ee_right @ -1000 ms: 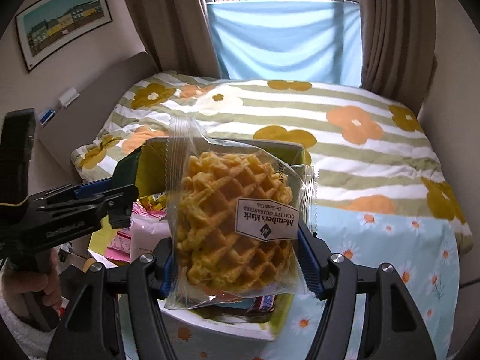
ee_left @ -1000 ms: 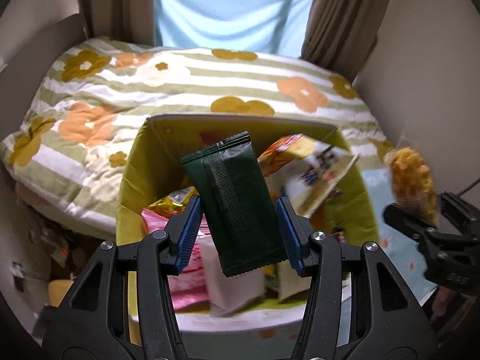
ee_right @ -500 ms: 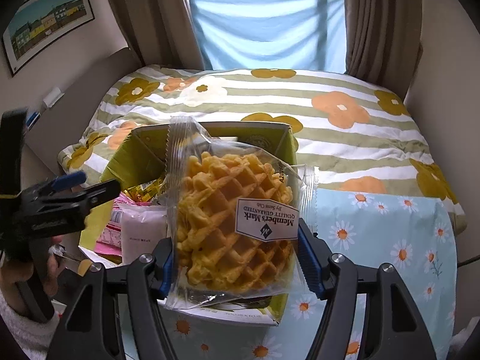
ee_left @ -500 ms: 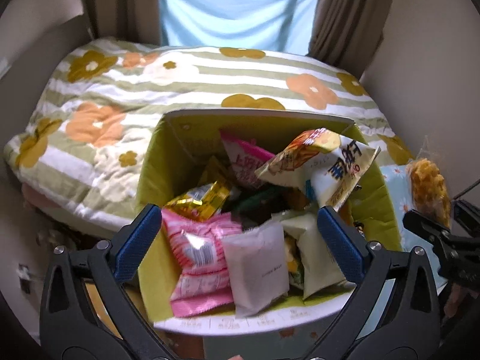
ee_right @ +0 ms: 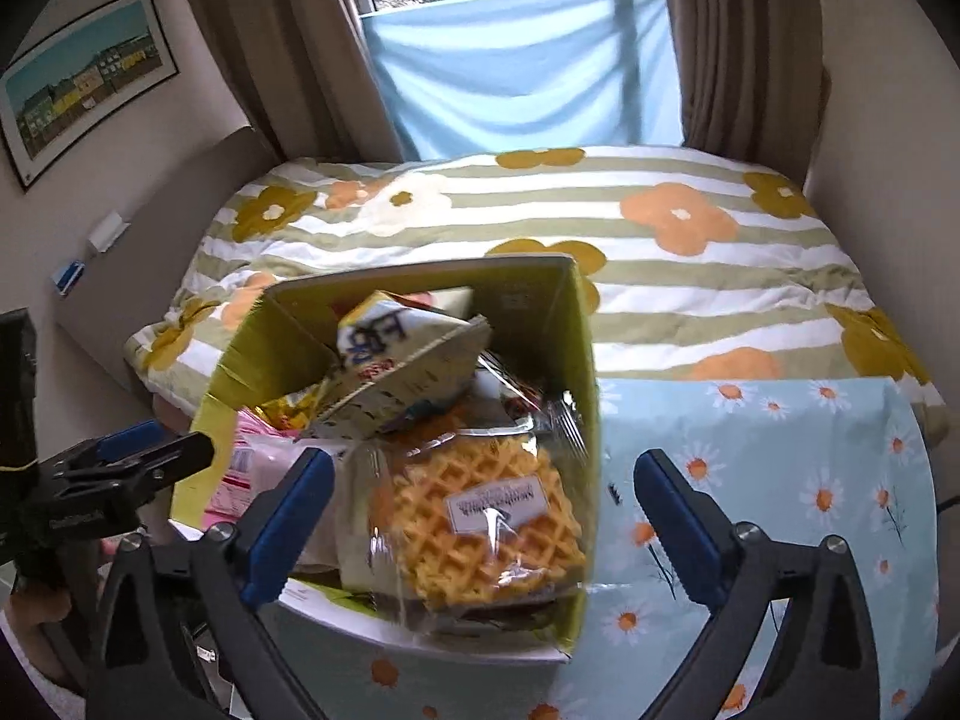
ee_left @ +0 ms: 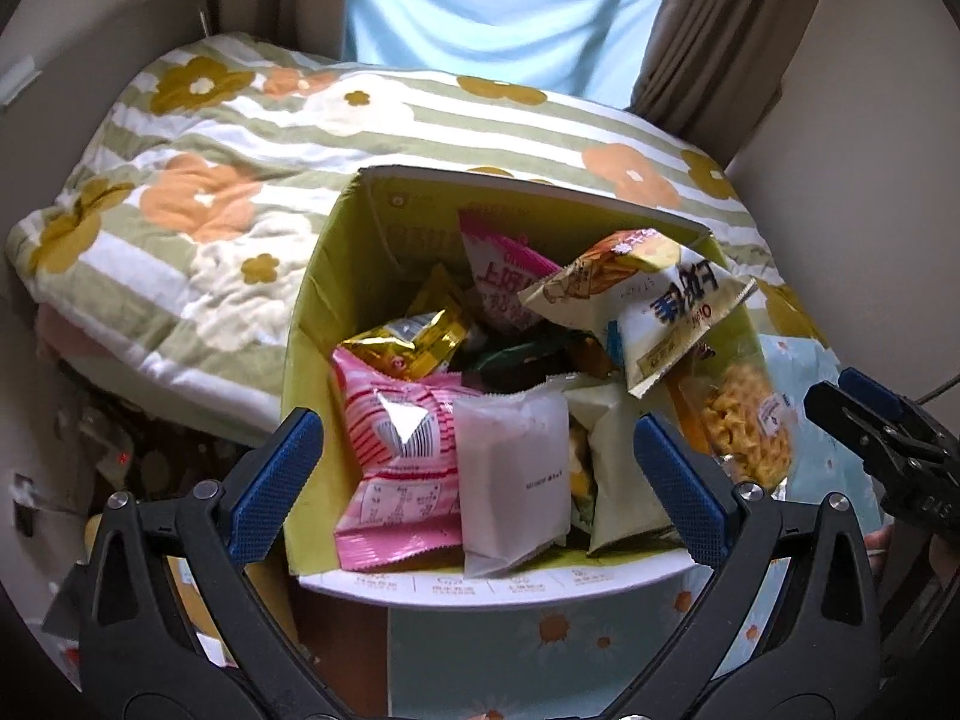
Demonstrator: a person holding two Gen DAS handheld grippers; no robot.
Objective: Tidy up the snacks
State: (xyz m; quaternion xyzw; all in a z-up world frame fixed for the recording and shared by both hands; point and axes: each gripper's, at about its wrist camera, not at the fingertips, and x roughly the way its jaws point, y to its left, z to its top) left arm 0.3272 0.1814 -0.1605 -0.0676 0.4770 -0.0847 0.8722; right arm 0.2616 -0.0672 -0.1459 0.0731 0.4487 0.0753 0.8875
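A cardboard box (ee_left: 312,324) with a green inside stands before me, full of snack packets. My left gripper (ee_left: 475,426) hangs open over its near edge, nothing between the fingers. A dark green packet (ee_left: 519,355) lies deep among the others, behind a pink striped packet (ee_left: 396,456) and a white one (ee_left: 516,468). In the right wrist view my right gripper (ee_right: 485,459) has its jaws opening, and the waffle packet (ee_right: 486,522) lies loose in the box (ee_right: 579,324) at its right wall, free of both pads. The same waffle packet (ee_left: 744,426) shows in the left view.
The box rests on a light blue daisy cloth (ee_right: 780,480). Behind it is a bed with a striped flower quilt (ee_right: 660,198), then curtains (ee_right: 738,42) and a window. A wall rises close on the right. Floor clutter (ee_left: 114,450) lies at the left.
My left gripper opened and the dark green packet dropped into the box. My right gripper then opened, and the waffle packet fell from its pads into the box's right side.
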